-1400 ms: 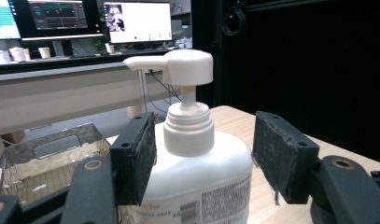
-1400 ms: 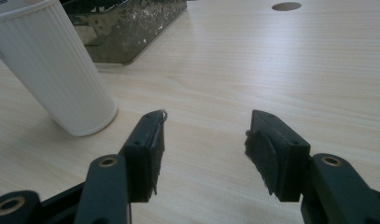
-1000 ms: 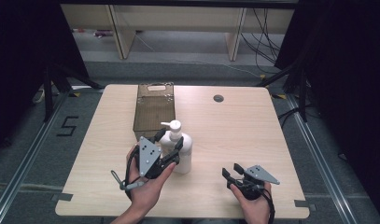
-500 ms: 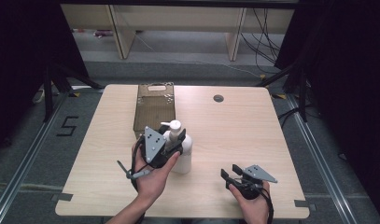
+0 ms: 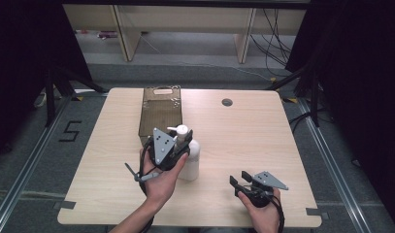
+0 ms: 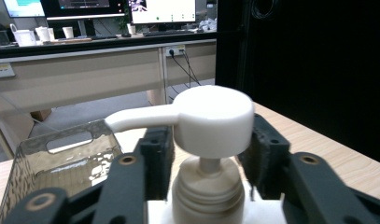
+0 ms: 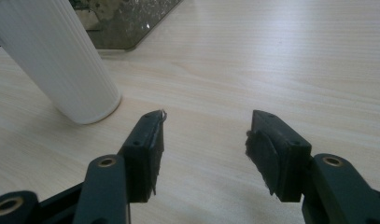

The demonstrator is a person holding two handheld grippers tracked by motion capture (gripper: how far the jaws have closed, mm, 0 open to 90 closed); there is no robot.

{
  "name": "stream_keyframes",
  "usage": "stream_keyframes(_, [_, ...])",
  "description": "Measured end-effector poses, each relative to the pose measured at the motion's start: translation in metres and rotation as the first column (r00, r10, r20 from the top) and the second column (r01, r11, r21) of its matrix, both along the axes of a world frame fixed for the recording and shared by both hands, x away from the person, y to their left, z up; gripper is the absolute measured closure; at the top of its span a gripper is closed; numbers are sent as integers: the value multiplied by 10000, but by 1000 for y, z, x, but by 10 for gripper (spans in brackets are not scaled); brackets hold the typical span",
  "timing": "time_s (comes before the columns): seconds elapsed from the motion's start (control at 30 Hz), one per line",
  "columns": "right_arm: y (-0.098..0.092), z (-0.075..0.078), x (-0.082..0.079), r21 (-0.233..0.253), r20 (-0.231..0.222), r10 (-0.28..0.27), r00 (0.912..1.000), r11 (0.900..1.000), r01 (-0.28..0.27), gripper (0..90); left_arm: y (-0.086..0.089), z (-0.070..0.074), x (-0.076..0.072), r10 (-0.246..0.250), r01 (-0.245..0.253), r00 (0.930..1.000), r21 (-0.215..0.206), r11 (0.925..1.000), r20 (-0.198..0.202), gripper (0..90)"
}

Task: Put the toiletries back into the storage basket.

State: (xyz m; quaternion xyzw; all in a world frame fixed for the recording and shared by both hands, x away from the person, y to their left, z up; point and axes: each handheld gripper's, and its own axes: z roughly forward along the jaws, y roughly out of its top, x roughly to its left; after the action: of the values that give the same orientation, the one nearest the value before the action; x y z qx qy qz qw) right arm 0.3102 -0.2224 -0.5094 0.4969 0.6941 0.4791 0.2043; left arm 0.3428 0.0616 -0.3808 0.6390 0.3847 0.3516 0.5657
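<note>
A white pump bottle point(image 5: 191, 162) stands upright on the light wooden table point(image 5: 248, 141), just in front of a clear brownish box point(image 5: 160, 114). My left gripper point(image 5: 183, 138) reaches its top from the left. In the left gripper view the two black jaws press on either side of the bottle's collar point(image 6: 208, 196), under the pump head point(image 6: 213, 121), whose spout points left. My right gripper point(image 5: 238, 178) rests low near the front right of the table, open with nothing in it. In the right gripper view its jaws point(image 7: 204, 135) stand wide apart above bare wood, with the ribbed bottle body point(image 7: 57, 56) at upper left.
The clear box point(image 6: 61, 158) has a handle cut-out in its far wall and looks empty. A small round grommet point(image 5: 227, 102) sits at the back of the table. Bare wood stretches right of the bottle. Shelving and cables lie beyond the far edge.
My left gripper has moved up and forward from the bottle's left side to its pump top. The right gripper has stayed in place.
</note>
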Motion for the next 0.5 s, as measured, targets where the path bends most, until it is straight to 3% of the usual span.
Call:
stream_keyframes(0.03, [-1, 1, -1, -18, 49, 43, 10000, 10000, -43, 458, 0, 0, 0, -7, 7, 10000, -14, 10000, -11, 582])
stream_keyframes(0.07, [1, 1, -3, 307, -199, -88, 9998, 9995, 95, 458, 1, 0, 0, -34, 34, 10000, -24, 10000, -24, 584])
stream_keyframes(0.5, [-1, 1, -2, 78, -47, 10, 10000, 10000, -10, 458, 7, 6, 2, -364, 365, 9990, 21, 9993, -265, 591])
